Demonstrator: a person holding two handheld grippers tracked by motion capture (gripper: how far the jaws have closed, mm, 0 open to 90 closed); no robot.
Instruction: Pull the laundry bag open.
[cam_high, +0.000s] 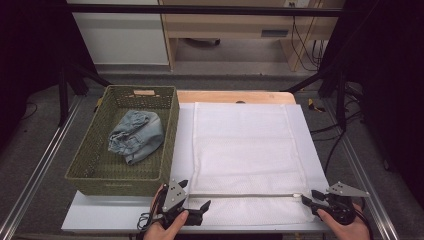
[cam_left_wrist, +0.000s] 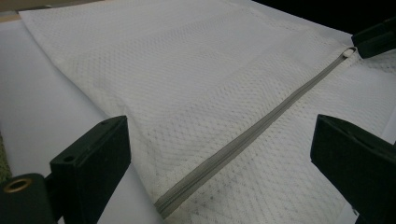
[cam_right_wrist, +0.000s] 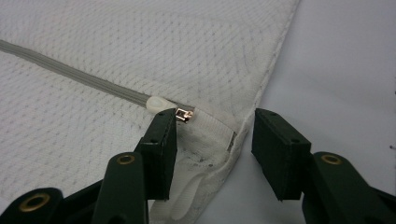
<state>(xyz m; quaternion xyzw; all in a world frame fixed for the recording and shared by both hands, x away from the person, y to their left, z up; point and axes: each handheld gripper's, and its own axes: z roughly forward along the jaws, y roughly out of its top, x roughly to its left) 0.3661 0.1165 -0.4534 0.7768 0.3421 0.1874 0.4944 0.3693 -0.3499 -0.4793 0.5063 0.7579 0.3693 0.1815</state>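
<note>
A white mesh laundry bag lies flat on the table, with a grey zipper running along its near edge. My left gripper stands open at the zipper's left end, its jaws wide on either side of the zipper and touching nothing. My right gripper is open at the zipper's right end. In the right gripper view its jaws straddle the bag's corner. The metal slider with its white pull tab sits just at the tip of one jaw, not pinched.
A green woven basket stands left of the bag, holding a crumpled blue denim garment. A white mat covers the table under the bag. Dark frame posts and cables stand around the table's sides.
</note>
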